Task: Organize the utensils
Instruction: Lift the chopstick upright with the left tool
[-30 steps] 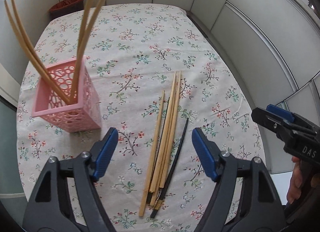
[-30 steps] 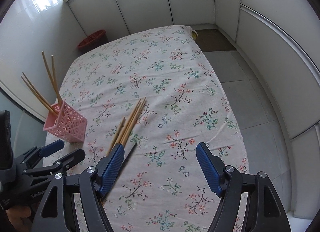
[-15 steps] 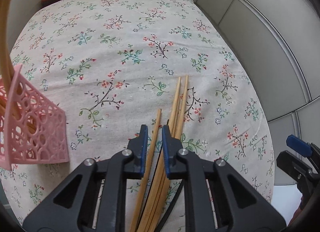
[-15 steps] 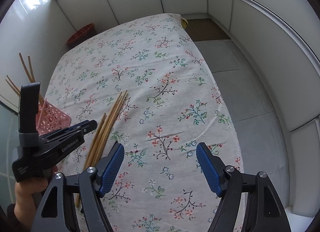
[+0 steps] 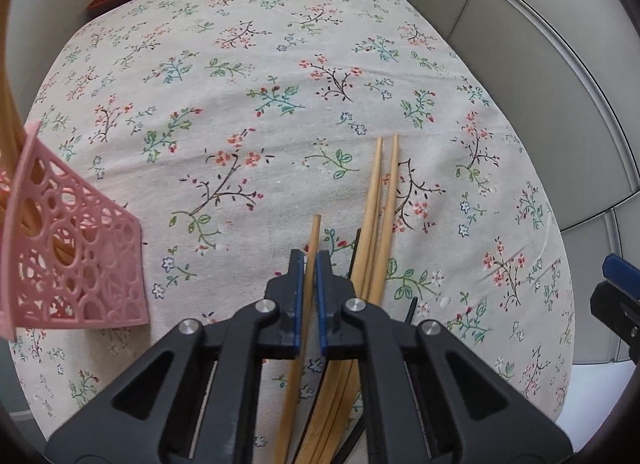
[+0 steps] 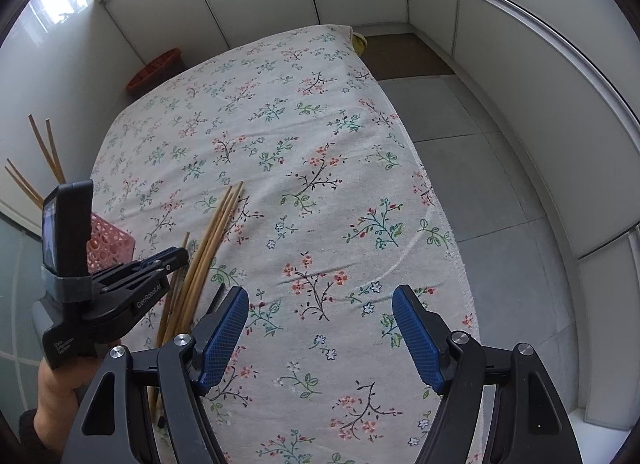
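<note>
Since a second ago your left gripper [image 5: 307, 264] has dropped and pinched the leftmost chopstick [image 5: 312, 240] off the tablecloth [image 5: 280, 64] pile; lift it level toward the pink holder [image 5: 80, 264], right gripper [image 6: 320, 332] idling wide open.

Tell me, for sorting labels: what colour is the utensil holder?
Pink, with a circle lattice; the utensil holder shows best in the left wrist view.

The cream cloth [image 5: 280, 64] bears red, pink and green flower sprigs. The lattice plastic holder [image 5: 76, 260] is pink; the loose wooden chopsticks [image 5: 376, 216] are tan

Holder [image 5: 80, 260] left of chopsticks [image 5: 376, 224].
</note>
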The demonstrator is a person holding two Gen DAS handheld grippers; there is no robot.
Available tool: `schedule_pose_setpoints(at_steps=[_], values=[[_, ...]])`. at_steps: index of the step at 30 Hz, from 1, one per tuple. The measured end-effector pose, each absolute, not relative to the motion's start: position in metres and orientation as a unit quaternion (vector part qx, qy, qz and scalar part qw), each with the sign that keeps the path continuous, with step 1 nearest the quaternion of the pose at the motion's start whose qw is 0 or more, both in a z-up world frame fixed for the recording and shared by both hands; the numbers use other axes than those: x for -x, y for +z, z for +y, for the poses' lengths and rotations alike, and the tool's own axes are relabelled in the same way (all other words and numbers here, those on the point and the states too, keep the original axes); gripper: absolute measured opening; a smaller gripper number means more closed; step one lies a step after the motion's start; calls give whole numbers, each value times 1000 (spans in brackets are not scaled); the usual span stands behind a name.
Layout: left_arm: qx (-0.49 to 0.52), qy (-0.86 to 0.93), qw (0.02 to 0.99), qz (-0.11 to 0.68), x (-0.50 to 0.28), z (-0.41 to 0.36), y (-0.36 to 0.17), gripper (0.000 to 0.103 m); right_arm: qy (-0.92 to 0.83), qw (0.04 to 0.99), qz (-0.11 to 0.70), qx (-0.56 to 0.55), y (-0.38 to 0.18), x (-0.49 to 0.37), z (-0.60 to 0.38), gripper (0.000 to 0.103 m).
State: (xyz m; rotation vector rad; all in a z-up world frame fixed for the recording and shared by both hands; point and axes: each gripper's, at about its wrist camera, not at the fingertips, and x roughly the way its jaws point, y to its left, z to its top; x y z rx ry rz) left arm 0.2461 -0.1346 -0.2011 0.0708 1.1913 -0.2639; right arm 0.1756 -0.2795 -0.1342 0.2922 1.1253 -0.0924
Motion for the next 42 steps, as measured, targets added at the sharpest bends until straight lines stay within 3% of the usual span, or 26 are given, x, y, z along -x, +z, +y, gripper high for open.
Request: schedule_pose_setpoints(at_steps=[22, 42], values=[[-10, -194, 878, 437, -133, -59, -79, 6, -51, 831, 543, -112, -118, -133, -227, 76], [38, -170, 906, 385, -122, 9, -54, 5, -29, 829, 552, -87, -142, -175, -201, 76]])
